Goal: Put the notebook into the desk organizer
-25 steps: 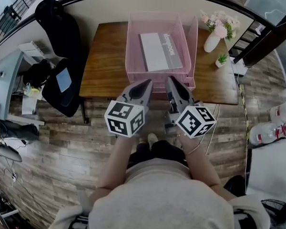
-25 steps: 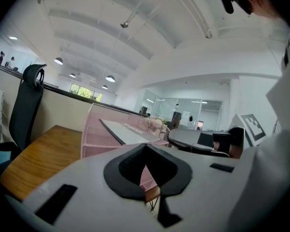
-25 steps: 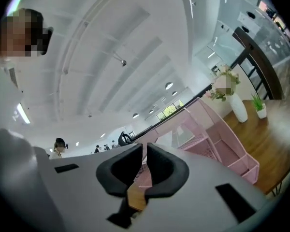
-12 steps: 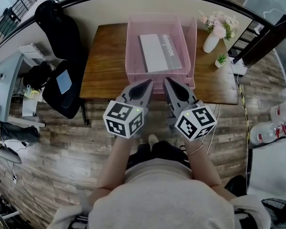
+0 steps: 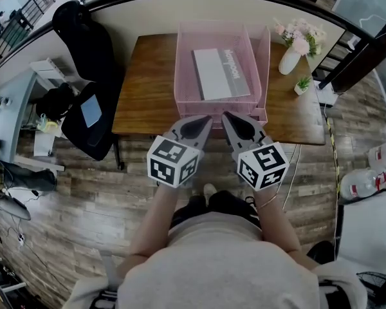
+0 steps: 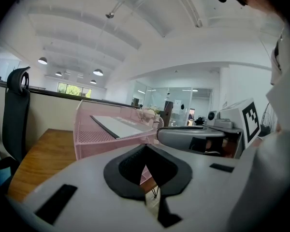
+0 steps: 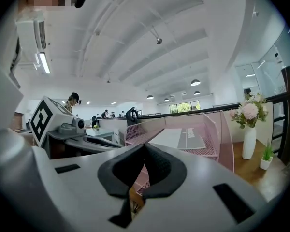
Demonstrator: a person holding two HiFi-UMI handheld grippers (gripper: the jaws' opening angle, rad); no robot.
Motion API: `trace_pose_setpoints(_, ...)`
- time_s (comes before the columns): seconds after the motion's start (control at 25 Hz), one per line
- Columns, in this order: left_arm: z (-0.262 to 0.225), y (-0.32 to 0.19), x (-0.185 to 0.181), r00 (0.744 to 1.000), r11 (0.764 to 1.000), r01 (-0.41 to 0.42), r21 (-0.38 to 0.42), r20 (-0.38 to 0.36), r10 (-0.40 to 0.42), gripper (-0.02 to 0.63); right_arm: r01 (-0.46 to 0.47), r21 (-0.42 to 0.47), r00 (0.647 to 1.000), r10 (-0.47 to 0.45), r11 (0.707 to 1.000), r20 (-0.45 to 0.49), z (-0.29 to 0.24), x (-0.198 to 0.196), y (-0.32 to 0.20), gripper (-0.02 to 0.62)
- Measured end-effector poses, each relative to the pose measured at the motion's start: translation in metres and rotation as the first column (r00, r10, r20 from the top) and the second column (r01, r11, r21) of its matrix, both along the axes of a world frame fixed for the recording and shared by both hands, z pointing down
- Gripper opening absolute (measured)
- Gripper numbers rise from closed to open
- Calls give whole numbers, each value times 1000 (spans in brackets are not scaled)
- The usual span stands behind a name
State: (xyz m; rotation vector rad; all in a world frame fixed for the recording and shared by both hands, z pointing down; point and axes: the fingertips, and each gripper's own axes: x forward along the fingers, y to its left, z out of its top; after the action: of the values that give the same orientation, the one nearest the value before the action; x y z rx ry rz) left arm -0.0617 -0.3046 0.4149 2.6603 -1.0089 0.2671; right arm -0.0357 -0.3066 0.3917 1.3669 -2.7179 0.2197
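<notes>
**Notebook in organizer, both claws shut and empty**

Head view:
- We see the notebook (image 5: 219, 74) lying flat in the top tray of the pink desk organizer (image 5: 262, 56), upper centre of the frame. The organizer stands on the wooden table (image 5: 145, 89).
- The notebook sits fully inside the tray walls, so we judge it won't slide out.
- The left gripper (image 5: 204, 119) and right gripper (image 5: 227, 116) sit side by side at centre frame, by the table's near edge. Their noses point at the organizer's front.
- We can't tell from this angle whether they touch it.
- The vase of flowers (image 5: 288, 58) and the small potted plant (image 5: 302, 84) are at the upper right of the table, well apart from both grippers.
- A black chair (image 5: 90, 69) is at the upper left, off the table.

Left gripper view:
- The pads meet at the tip and nothing is between them.
- The organizer is at centre left with the notebook visible on its top tray. It's ahead of the nose, not in the jaws.
- The right gripper's body fills the centre right.

Right gripper view:
- The jaws are closed pad to pad and nothing is clamped.
- The organizer is dead ahead at centre, the notebook lies in the top tray, and the vase is at the right edge.

Our read:
- Both claws are closed on nothing and held level, short of the tray. That looks like a parked posture, not an approach.
- With the notebook already in the tray, we'd call the task done.
- The remaining risk is a nose bumping the light mesh organizer, so any next move should go away from it.
</notes>
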Motion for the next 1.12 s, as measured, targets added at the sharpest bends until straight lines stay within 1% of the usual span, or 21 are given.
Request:
trace_pose_setpoints(0.12, 2, -3, -1, 1000, 1000, 5, -4, 9, -5, 12, 13, -2, 999, -13, 1000, -34, 4, -3, 0, -3)
trace_pose_setpoints(0.28, -1, -7, -1, 1000, 1000, 20, -5, -5, -20, 12, 28, -13, 998, -28, 1000, -61, 10, -6, 0, -5)
trace_pose_setpoints(0.44, 1, -6, 4, 1000, 1000, 4, -10, -13, -4, 12, 17, -25, 998, -18, 1000, -61, 14, -3, -2, -5)
trace_pose_setpoints(0.72, 1, -9, 6, 1000, 1000, 1, -9, -2, -1, 12, 8, -39, 998, -10, 999, -57, 17, 0, -5, -4)
trace_pose_setpoints(1.12, 6, -9, 5, 1000, 999, 6, -37, -31, -7, 12, 33, -31, 997, -35, 999, -67, 18, -7, -5, -3)
